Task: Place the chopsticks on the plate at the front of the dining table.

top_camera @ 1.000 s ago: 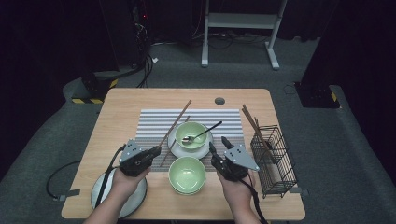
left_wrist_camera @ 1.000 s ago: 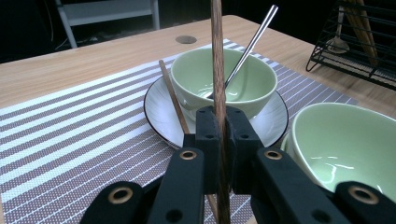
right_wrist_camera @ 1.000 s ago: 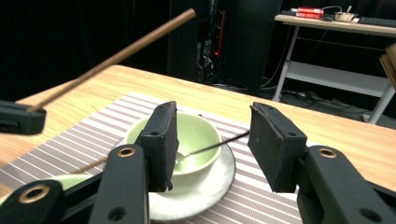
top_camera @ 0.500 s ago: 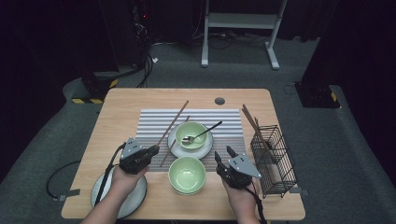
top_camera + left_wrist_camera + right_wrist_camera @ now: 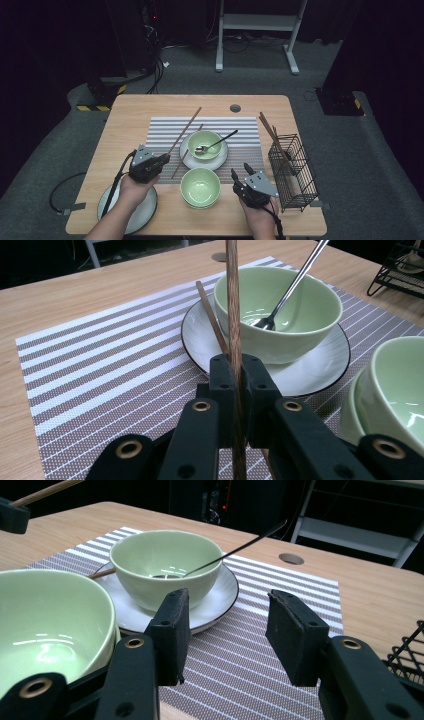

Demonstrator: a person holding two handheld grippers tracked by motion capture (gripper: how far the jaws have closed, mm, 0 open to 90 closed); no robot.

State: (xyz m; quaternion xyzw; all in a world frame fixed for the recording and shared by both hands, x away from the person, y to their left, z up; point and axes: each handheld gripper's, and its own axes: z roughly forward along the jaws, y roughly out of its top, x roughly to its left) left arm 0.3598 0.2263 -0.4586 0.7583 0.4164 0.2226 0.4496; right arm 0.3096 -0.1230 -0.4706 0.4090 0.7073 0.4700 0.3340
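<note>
your left hand-held gripper (image 5: pixel 234 390) is clamped on a chopstick (image 5: pixel 184 131), jaws pinching it near its lower end so the long part angles up over the mat (image 5: pixel 165 131) toward the far bowl (image 5: pixel 204 145); judged, the low grip leaves the tip free to steer. the second chopstick (image 5: pixel 212 320) lies against the saucer (image 5: pixel 310 375) just beside that bowl, which holds a spoon (image 5: pixel 290 287). your right hand-held gripper (image 5: pixel 225 630) holds nothing, jaws wide apart, beside the near bowl (image 5: pixel 200 186) at the bench (image 5: pixel 130 107) front. since the earlier frames the right gripper has drawn back toward you and lower; the left has hardly shifted. rack (image 5: pixel 292 170) at right, plate (image 5: pixel 145 207) under your left wrist.
</note>
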